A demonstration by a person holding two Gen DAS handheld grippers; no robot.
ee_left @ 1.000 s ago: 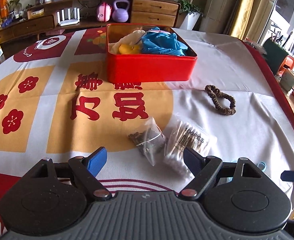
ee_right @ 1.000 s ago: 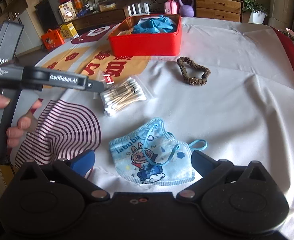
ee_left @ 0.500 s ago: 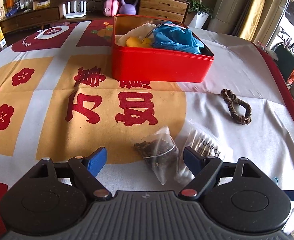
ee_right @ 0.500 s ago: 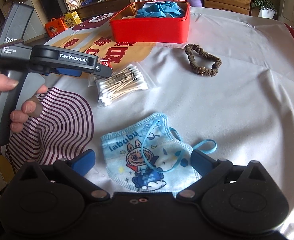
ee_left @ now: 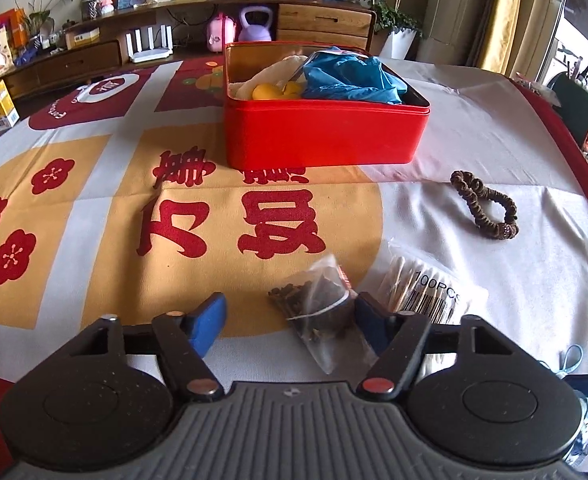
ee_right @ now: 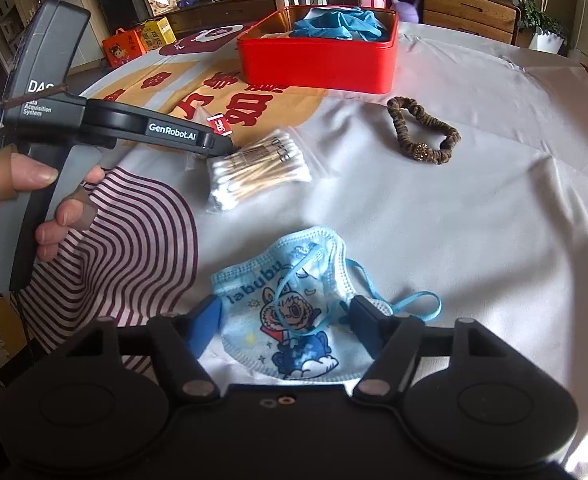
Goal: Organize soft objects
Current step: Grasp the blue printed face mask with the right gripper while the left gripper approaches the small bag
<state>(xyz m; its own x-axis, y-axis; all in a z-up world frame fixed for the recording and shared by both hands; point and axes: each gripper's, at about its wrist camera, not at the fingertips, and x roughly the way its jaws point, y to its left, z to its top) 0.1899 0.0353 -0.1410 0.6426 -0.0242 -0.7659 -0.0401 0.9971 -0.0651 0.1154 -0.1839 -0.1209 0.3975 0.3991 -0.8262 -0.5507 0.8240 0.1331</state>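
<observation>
In the left wrist view a clear pouch of dark bits [ee_left: 318, 312] lies on the tablecloth between the blue pads of my left gripper [ee_left: 289, 320]. Its jaws are closing; the right pad is at the pouch, the left pad stands apart. In the right wrist view a blue cartoon face mask [ee_right: 289, 312] lies flat between the pads of my right gripper [ee_right: 285, 320]. Those jaws are closing too, with the pads at the mask's edges. The red tin [ee_left: 326, 140] [ee_right: 318, 64] farther back holds blue cloth and yellow and cream items.
A bag of cotton swabs [ee_left: 426, 296] [ee_right: 257, 168] lies just right of the pouch. A brown scrunchie [ee_left: 486, 208] [ee_right: 422, 132] rests farther right. A person's hand [ee_right: 13, 200] holds the left gripper [ee_right: 221, 146]. Behind the table stands a wooden sideboard [ee_left: 322, 20].
Both grippers' jaws have narrowed around the pouch and the mask. The left gripper has sunk closer to the pouch. The mask looks slightly bunched.
</observation>
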